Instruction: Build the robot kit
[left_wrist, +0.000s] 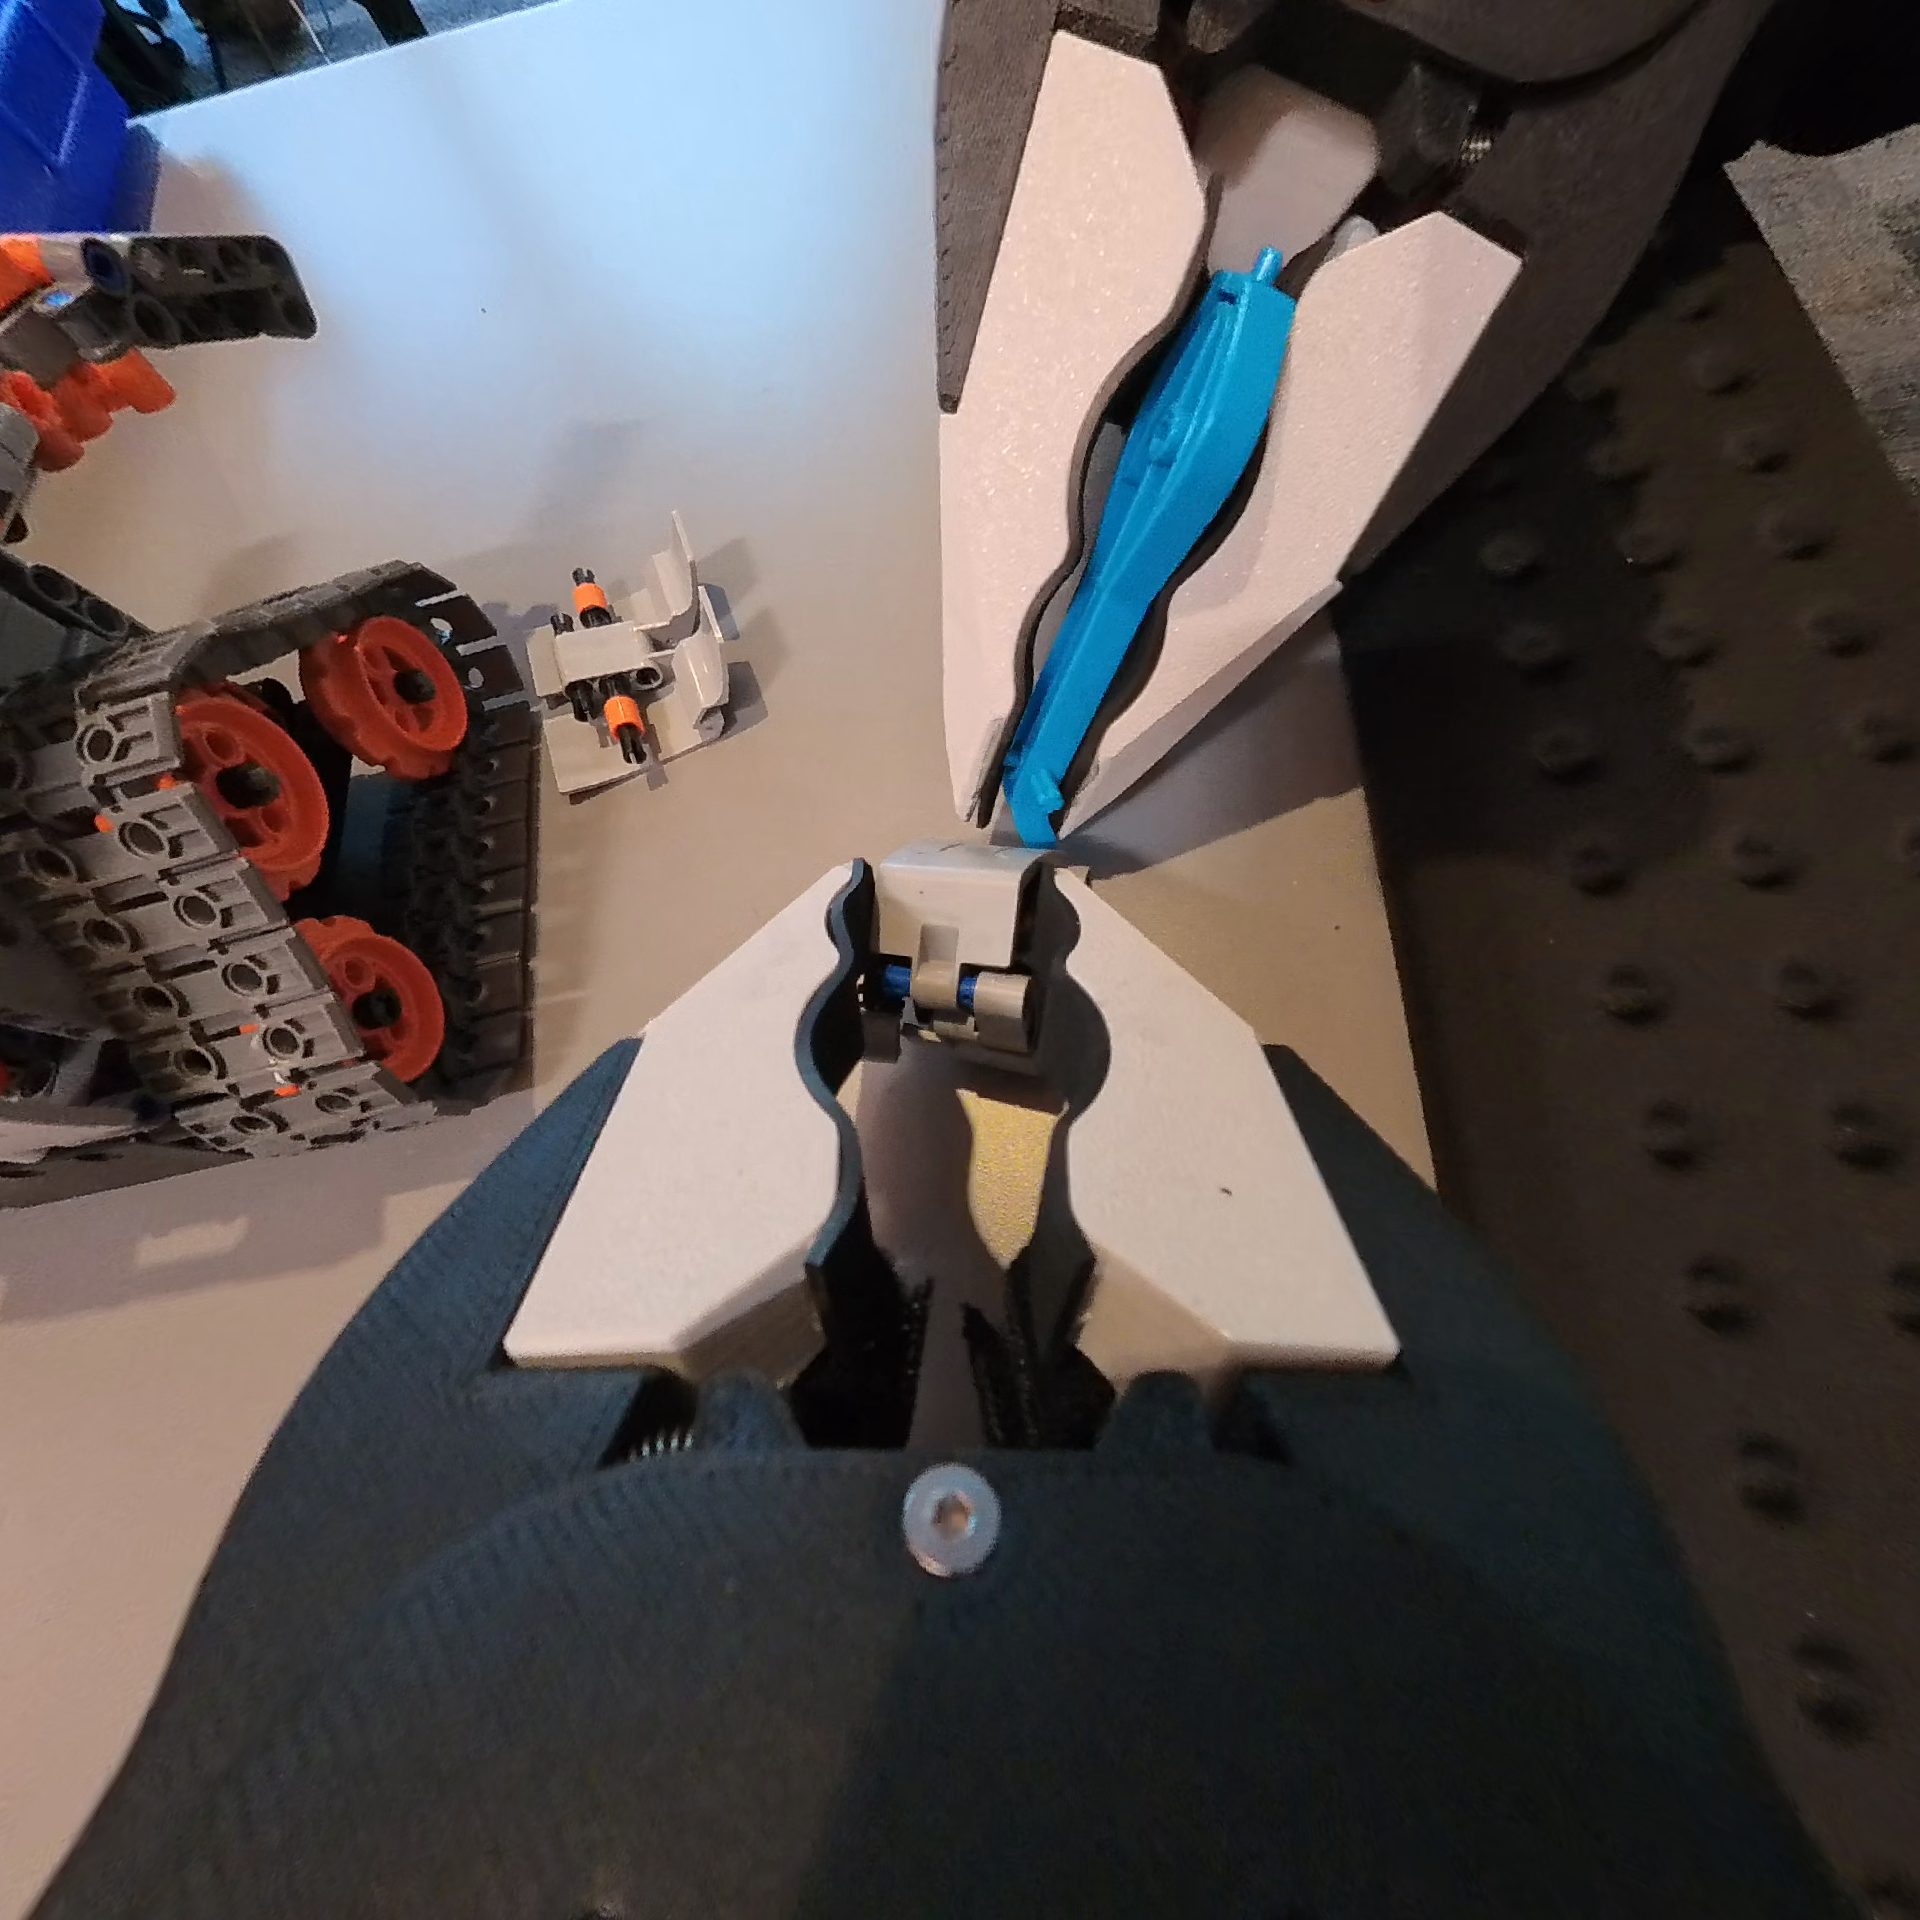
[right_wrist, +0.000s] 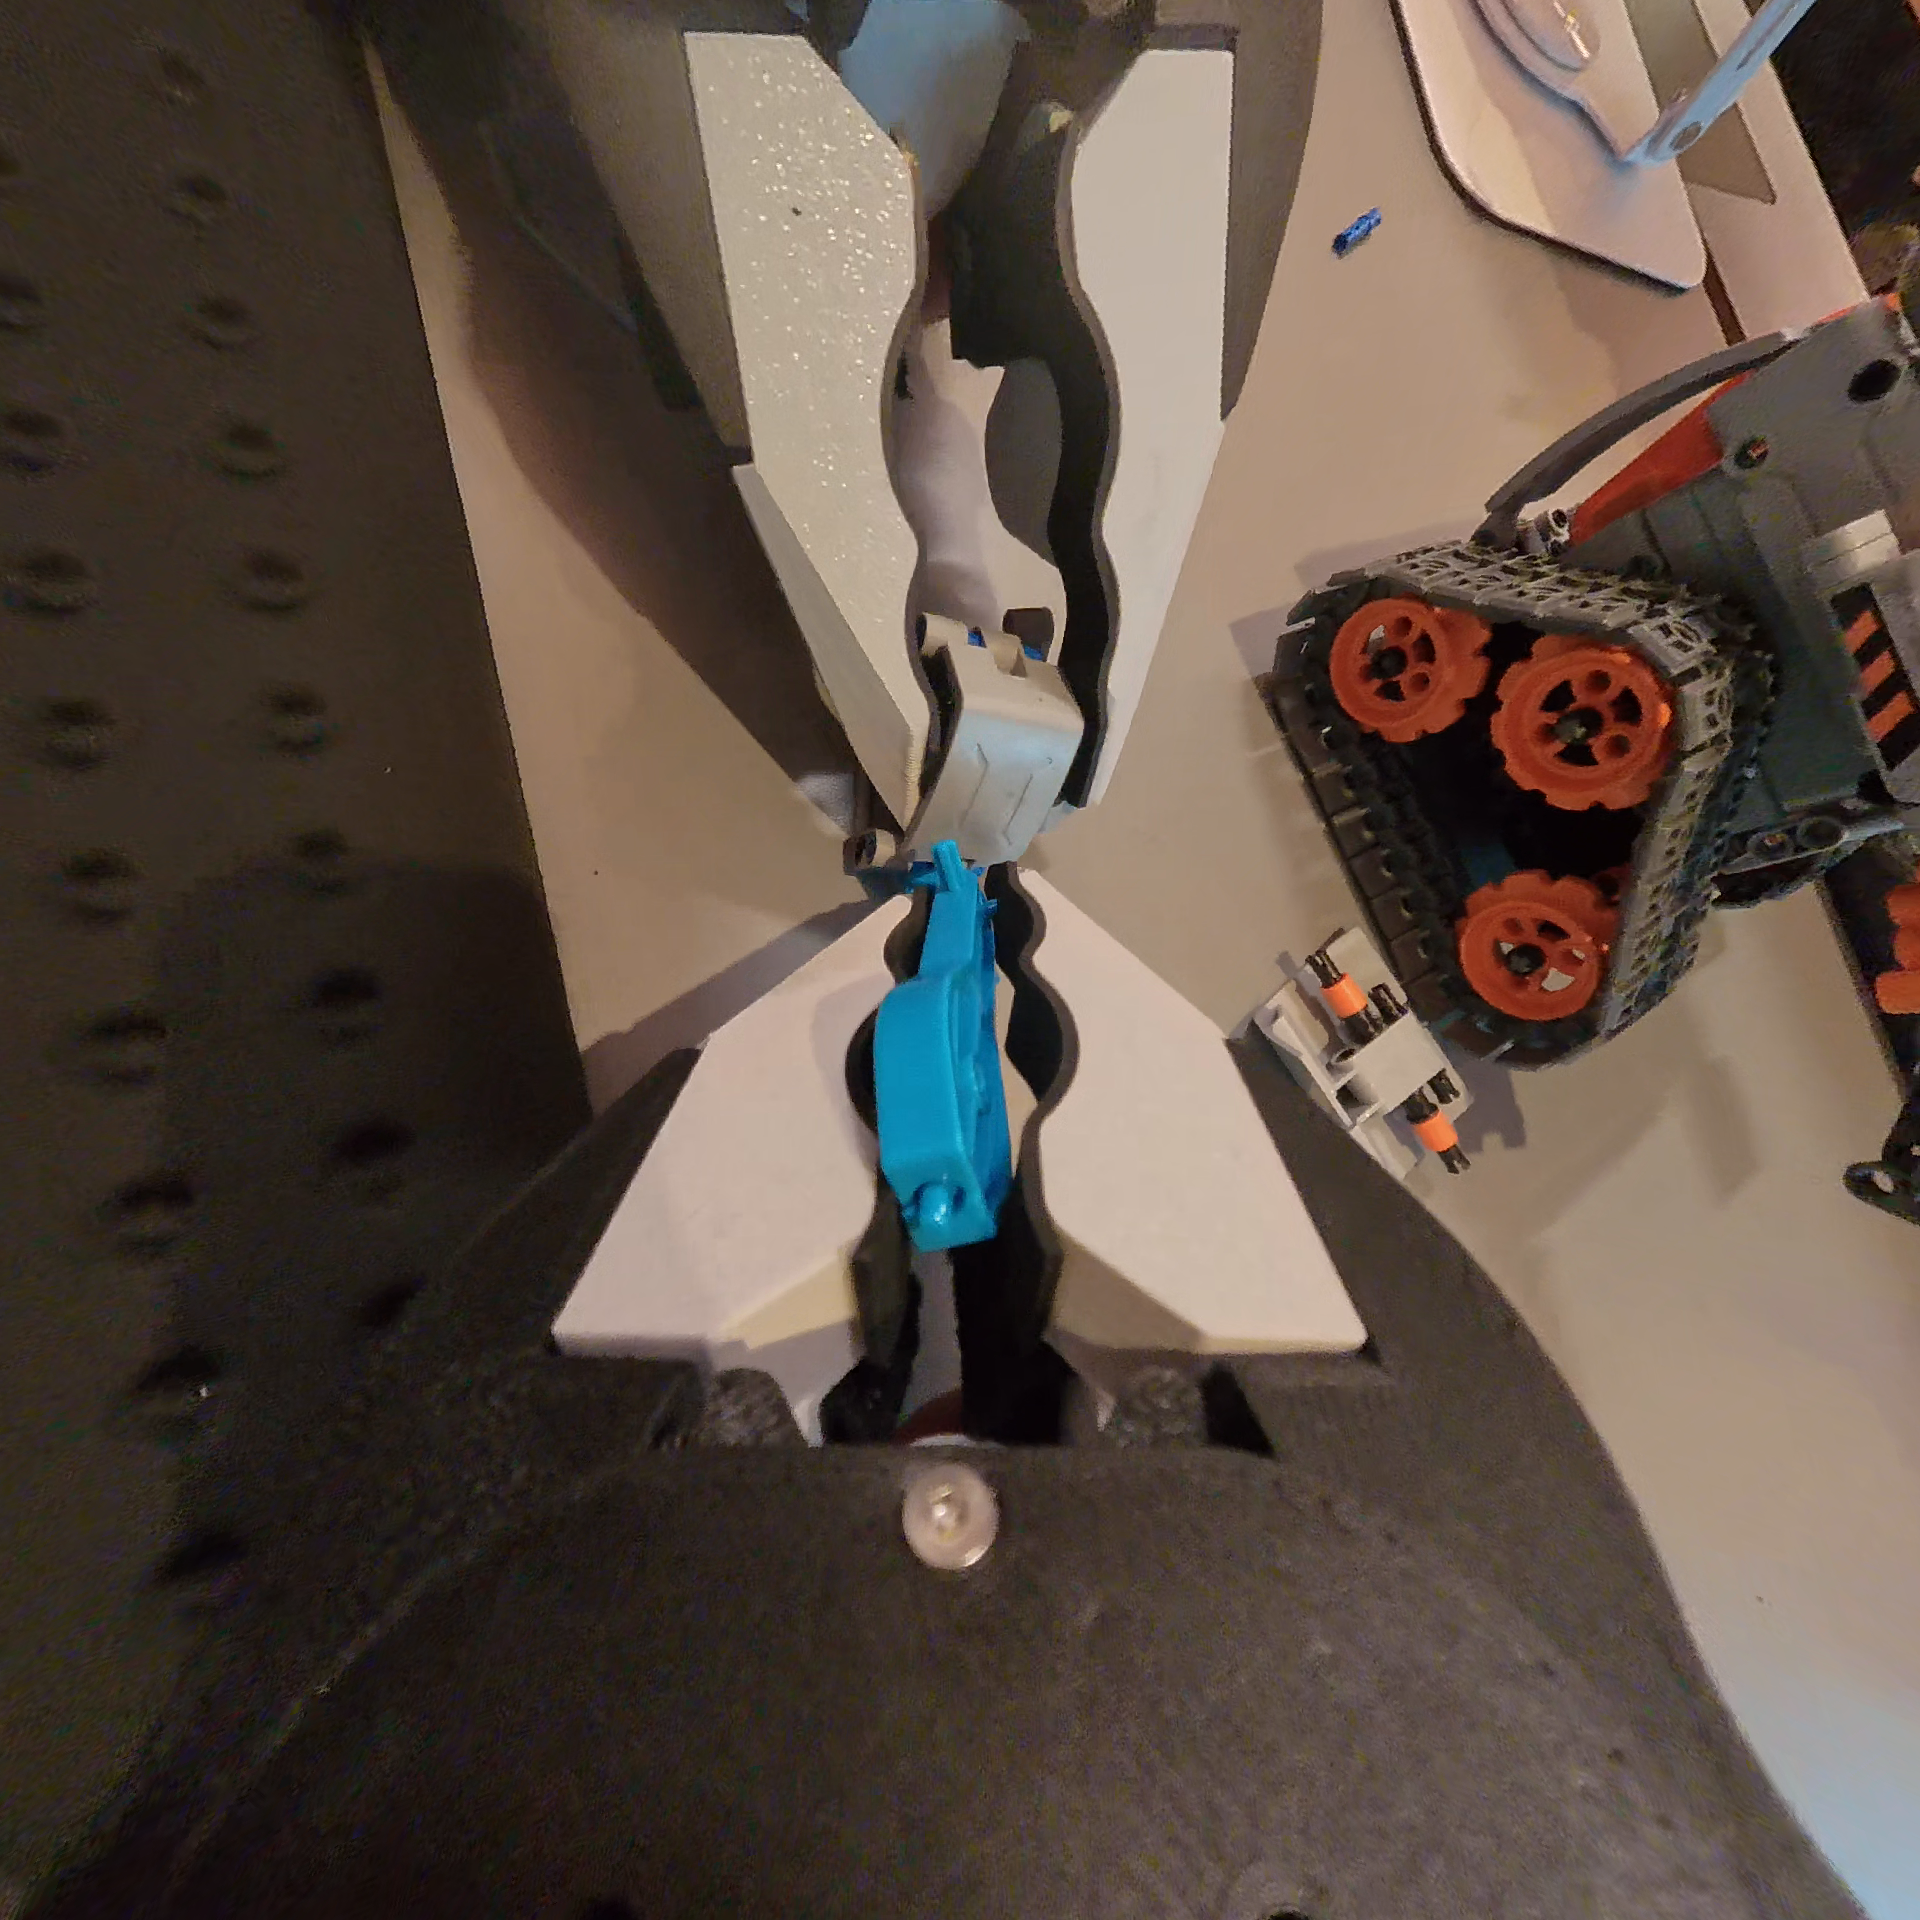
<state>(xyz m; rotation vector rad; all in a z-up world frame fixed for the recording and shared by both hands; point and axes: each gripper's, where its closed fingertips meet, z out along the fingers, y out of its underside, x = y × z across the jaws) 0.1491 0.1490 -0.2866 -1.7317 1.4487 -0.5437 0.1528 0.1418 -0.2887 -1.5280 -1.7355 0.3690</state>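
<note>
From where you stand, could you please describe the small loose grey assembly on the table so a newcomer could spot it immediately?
Start at the tracked vehicle with orange wheels on the pale table. Just beside its track, apart from both grippers, lies the small grey assembly. Unlike the grey piece held in the left gripper, it lies free and carries black pins with orange collars.

Two close wrist views, downward, facing each other; shared tracked model (left_wrist: 260, 862) (right_wrist: 1538, 831)

A small grey plastic building-block assembly with a curved panel and a blue axle (left_wrist: 961, 940) sits clamped between the left gripper's (left_wrist: 951, 904) pale fingers. The slim bright-blue plastic prying tool (right_wrist: 943, 1070), pinched lengthwise in the right gripper (right_wrist: 951, 935), touches that panel's edge with its tip.
</note>
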